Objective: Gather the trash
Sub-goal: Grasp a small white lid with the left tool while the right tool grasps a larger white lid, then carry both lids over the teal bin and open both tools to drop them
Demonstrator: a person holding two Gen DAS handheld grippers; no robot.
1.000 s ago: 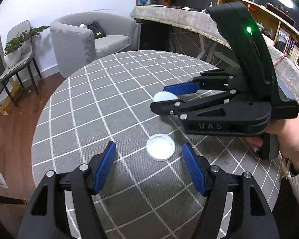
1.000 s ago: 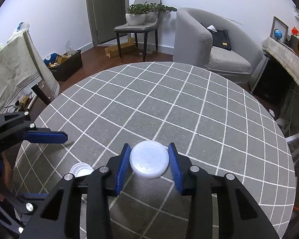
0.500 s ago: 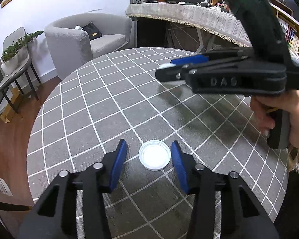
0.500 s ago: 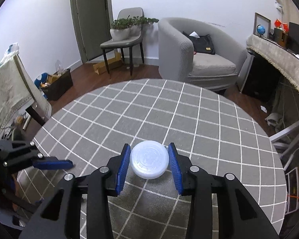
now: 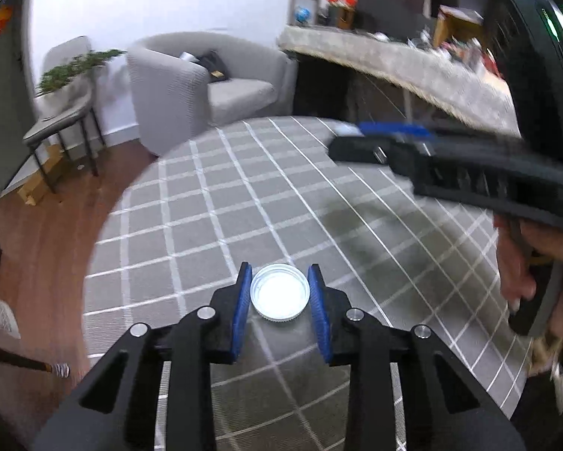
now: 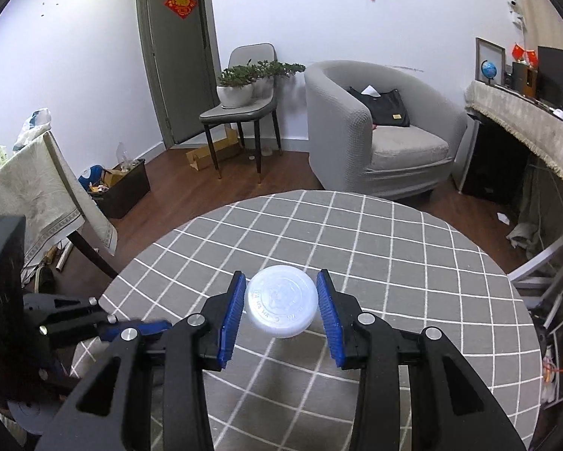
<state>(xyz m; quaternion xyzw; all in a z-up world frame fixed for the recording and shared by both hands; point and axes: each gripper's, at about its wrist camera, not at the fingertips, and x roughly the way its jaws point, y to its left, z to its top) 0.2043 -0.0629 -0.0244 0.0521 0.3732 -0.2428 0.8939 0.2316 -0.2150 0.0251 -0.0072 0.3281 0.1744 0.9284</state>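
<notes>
Left gripper (image 5: 279, 297), angled downward, pads pressed on a small white cap (image 5: 280, 296); right gripper (image 6: 280, 306) (gripped by a bare hand (image 5: 533, 263)) clamps a larger white lid (image 6: 280, 306), raised above the table.

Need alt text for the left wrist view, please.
The left gripper is shut on a white cap, open side up, over a grey checked table. The right gripper, blurred, holds something white at upper right.

left claw (image 5: 279, 297) clamping white lid (image 5: 280, 296), checked tablecloth (image 5: 213, 203)
</notes>
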